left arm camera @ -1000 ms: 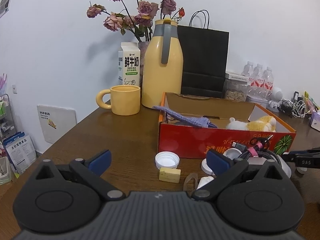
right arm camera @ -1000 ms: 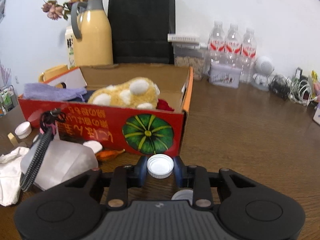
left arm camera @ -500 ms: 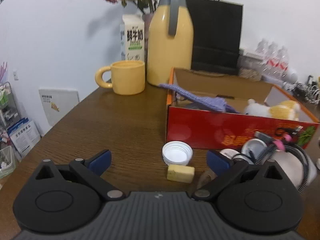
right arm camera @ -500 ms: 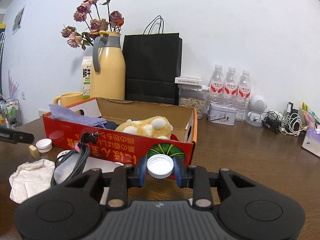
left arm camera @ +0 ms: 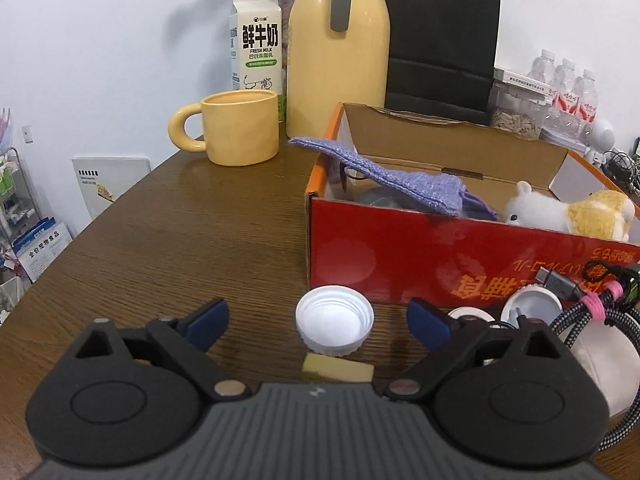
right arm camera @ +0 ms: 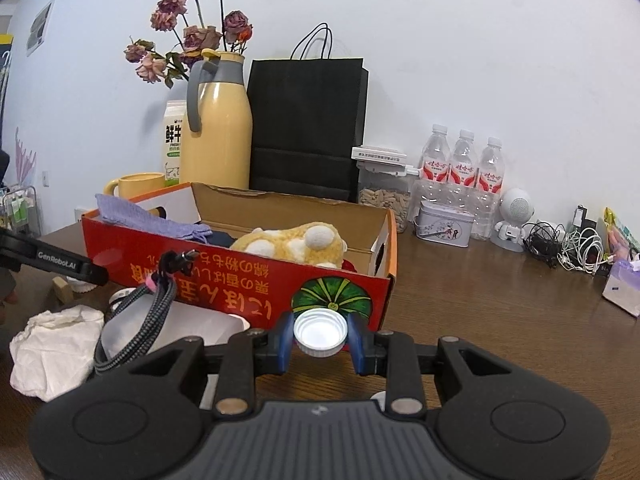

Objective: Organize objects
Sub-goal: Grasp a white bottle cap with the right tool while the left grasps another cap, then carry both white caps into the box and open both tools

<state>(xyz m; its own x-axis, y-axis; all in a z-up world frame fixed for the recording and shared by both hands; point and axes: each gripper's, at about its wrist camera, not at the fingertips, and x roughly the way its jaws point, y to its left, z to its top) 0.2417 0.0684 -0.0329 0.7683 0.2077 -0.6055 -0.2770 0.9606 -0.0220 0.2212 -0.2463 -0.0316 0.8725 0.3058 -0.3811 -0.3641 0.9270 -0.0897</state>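
Moved: left gripper (left arm camera: pixel 318 322) has come in closer and lower on the loose cap (left arm camera: pixel 334 327); its jaws have just been narrowing a little, cap between them but untouched. Right gripper (right arm camera: pixel 320 338) has lifted from looking down on the surface to facing the box front.
Left jaws: wide apart, blue pads (left arm camera: pixel 209 319) well clear of the cap on both sides; nothing held. Probably set wide so the cap fits between before closing.
Right jaws: drawn in on a second white cap (right arm camera: pixel 320 332), pads pressing its ribbed sides, open face toward the camera; held off the surface.
Loose cap: open side up on the surface (left arm camera: pixel 168 248), just near of the box's left corner; yellow block (left arm camera: pixel 338 367) just near of it.
Box (left arm camera: pixel 448 268): red carton, top open, already holding a purple cloth (left arm camera: pixel 404 184) and plush toy (right arm camera: pixel 292 246); likely the collecting place, which would explain the carried cap heading that way.
Clutter: braided cable (right arm camera: pixel 140 322) and crumpled tissue (right arm camera: pixel 54 344) lie near of the box, left of the right gripper.
Next, judged: close on the loose cap without nudging the block.
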